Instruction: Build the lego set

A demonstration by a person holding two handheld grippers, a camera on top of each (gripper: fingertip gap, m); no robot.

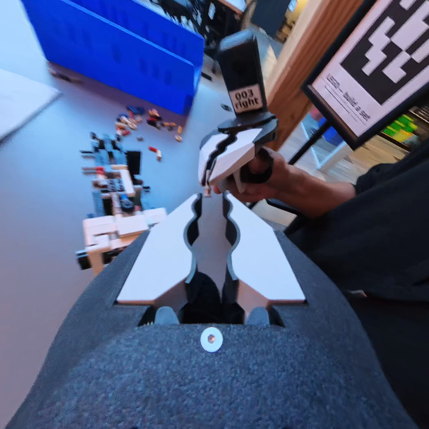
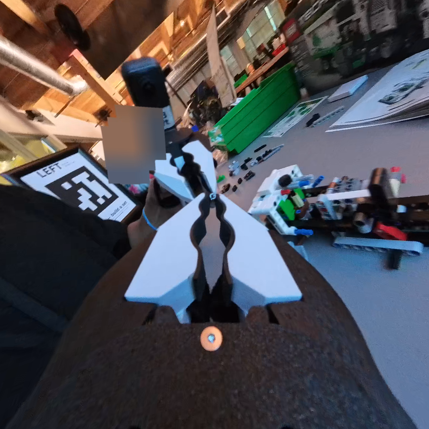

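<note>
Both claws are lifted off the bench and face each other tip to tip, near the person's body. The right claw has its fingers nearly closed on a tiny pale lego piece pinched at the very tips; the left wrist view shows the same small piece poking out below the right claw. The left claw stands at a narrow-to-medium gap, holding nothing, its tips just beside that piece; in the right wrist view the left claw sits just beyond the piece. Looks like a hand-over or re-grip in mid air, judging by the pose. The half-built lego model, white, black and green with blue pins, lies on the bench to the right and farther off; the left wrist view shows it to the left, blurred. Loose parts lie scattered beyond it, near a blue bin; a green bin and an instruction booklet sit at the far side. The piece is likely very light, hard and slick, easy to flick or drop from a tip pinch; best taken across flat faces, squarely, with light pressure. The model seems stiff but could pop apart under side load, so it wants bracing by its long beams when the piece is pressed in.
</note>
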